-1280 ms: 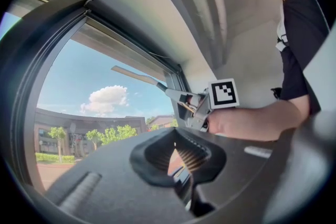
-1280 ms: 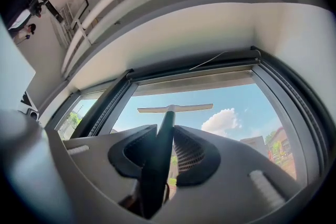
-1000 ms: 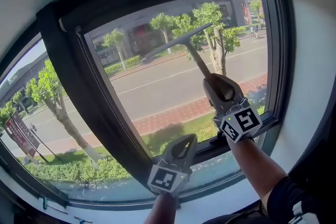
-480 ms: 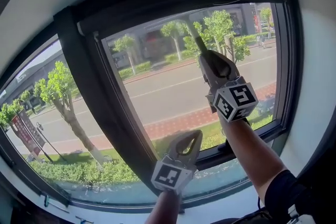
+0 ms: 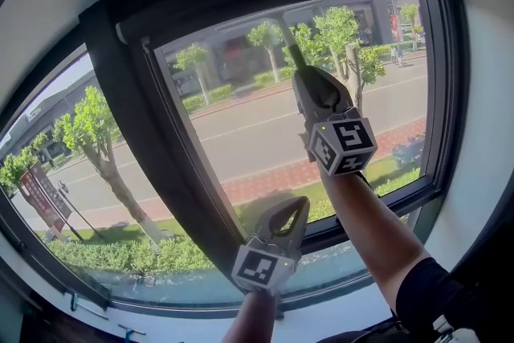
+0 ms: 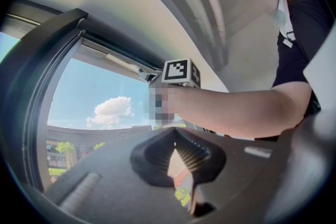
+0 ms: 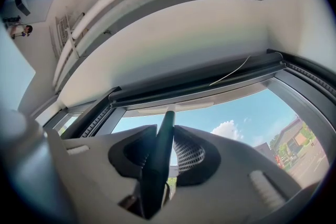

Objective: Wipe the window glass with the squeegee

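At the lower centre of the head view, my left gripper (image 5: pixel 291 213) hangs low in front of the window's bottom rail. Its jaws are drawn together with nothing between them, and it plays no part in the wiping. Its own view looks back at my forearm and the marker cube of the other gripper.

Higher, right of centre, my right gripper (image 5: pixel 303 80) reaches up with the arm stretched. Its jaws are clamped on the dark handle of the squeegee (image 5: pixel 291 54). In the right gripper view the handle (image 7: pixel 167 123) runs straight up between the jaws to the top of the pane. The pale blade appears to lie just under the dark upper frame (image 7: pixel 220 81), though I cannot tell whether it touches the window glass (image 5: pixel 241 132).

Beyond the pane lie a sunlit road, a brick strip and a row of trees, all sharp through the glass. No streaks, foam or water show, so I cannot tell which parts are already wiped. With the blade at the very top of the right-hand pane, I judge that a downward pull is about to start. The pane beyond the thick dark mullion (image 5: pixel 152 140), at the left of the frame, probably awaits its turn.
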The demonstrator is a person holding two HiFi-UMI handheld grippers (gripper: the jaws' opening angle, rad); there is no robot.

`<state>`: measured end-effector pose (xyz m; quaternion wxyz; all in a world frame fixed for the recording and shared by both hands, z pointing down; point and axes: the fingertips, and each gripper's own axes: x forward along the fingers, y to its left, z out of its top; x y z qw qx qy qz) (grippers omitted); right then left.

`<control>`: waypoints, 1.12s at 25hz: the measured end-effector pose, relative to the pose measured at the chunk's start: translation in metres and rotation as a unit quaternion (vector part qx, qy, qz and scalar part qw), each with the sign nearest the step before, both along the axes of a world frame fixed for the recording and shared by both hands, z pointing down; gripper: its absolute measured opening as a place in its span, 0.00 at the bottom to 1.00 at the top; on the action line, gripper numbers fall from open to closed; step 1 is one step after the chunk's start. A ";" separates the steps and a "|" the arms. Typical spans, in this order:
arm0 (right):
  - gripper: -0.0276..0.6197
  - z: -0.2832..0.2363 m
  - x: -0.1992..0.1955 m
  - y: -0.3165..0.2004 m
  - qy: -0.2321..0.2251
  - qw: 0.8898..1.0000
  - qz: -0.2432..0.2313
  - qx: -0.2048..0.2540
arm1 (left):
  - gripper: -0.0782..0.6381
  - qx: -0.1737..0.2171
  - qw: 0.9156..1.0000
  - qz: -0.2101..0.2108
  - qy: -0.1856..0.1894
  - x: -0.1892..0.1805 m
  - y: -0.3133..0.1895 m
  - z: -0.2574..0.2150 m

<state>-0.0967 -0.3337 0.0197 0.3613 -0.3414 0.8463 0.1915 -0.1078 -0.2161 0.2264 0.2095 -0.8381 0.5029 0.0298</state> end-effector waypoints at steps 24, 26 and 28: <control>0.20 0.030 -0.012 -0.002 0.025 0.999 0.047 0.007 | 0.11 -0.016 1.000 -0.011 0.006 -0.017 -0.003 0.018; 0.20 0.034 -0.011 -0.001 0.029 0.998 0.048 0.011 | 0.11 -0.018 1.000 -0.012 0.007 -0.017 -0.004 0.020; 0.20 0.038 -0.011 -0.001 0.031 0.998 0.048 0.014 | 0.11 -0.019 1.000 -0.012 0.008 -0.018 -0.004 0.021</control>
